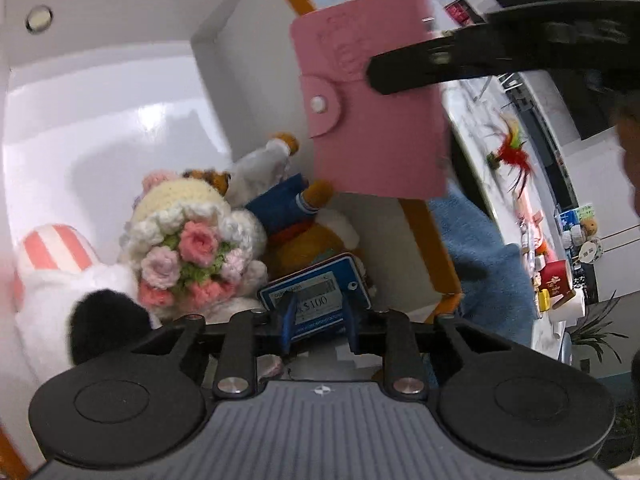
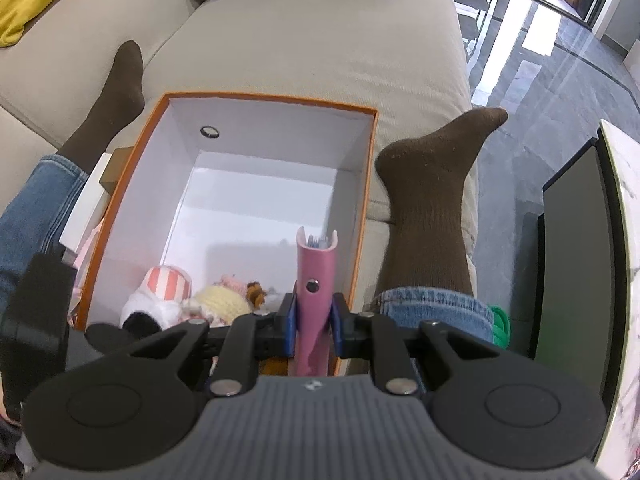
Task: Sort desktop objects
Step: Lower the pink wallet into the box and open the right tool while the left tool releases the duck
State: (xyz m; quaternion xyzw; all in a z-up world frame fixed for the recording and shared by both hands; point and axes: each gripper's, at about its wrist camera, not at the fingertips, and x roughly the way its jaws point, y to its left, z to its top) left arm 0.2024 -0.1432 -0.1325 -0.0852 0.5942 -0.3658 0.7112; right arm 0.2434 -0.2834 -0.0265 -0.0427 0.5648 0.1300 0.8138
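The right gripper is clamped on a pink snap-button card wallet, holding it upright over the near right corner of the orange-rimmed white box that sits on a beige sofa between the person's brown-socked feet. The left gripper has its blue pads drawn in on a blue card printed "$100", low inside the box's near end. Beside the card lie a crocheted flower bouquet, a pink-striped white plush and an orange plush in a blue jacket, crowded along the near wall; the far half of the box floor is bare
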